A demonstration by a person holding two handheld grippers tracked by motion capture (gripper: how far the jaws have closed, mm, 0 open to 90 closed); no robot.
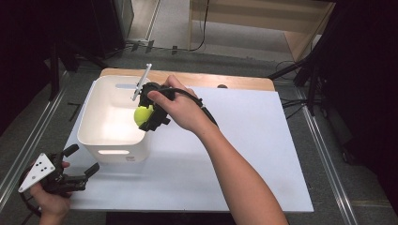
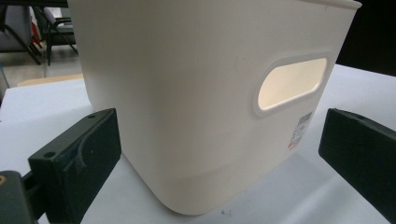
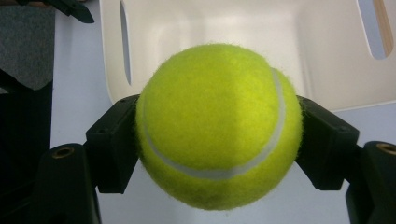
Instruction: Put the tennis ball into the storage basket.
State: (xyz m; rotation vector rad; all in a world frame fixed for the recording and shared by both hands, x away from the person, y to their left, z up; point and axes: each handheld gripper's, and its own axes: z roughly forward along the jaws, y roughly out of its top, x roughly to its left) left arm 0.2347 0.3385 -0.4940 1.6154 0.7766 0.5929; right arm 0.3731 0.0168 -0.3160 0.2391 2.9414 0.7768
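While my right gripper [image 1: 146, 117] hangs over the near right corner of the white rectangular plastic bin [image 1: 101, 140], its two black fingers [image 3: 114, 149] press on both sides of the fuzzy yellow-green tennis ball [image 3: 217, 123]. So the ball sits between my fingers, above the bin's rim. My left gripper [image 1: 82, 161] rests low on the pale table sheet [image 1: 253, 154], its fingers [image 2: 77, 158] spread wide and holding nothing, just before the bin's outer wall with the oval handle hole [image 2: 292, 83].

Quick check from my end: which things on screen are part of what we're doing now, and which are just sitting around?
In the job:
- tennis ball, clamped in the right gripper
- white bin, under the ball
- left gripper, open beside the bin

Just lying about:
- white board
- wooden table edge
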